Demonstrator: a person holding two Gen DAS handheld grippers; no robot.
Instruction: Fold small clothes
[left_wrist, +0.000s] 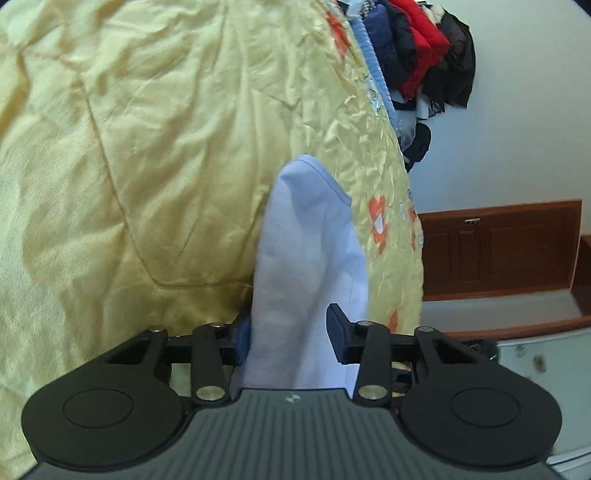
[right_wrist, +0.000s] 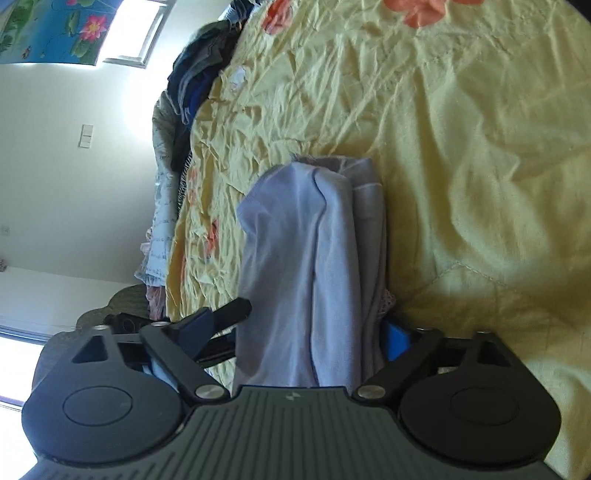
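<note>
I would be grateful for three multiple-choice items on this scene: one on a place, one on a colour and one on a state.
1. The garment is over: A a wooden floor, B a yellow bedspread, C a chair.
2. The bedspread's flowers are: A orange, B green, C black.
3. The garment is: A on a hanger, B spread flat, C folded in layers.
Key: B, the bedspread surrounds the garment; A, the flowers show orange; C, its layers overlap.
</note>
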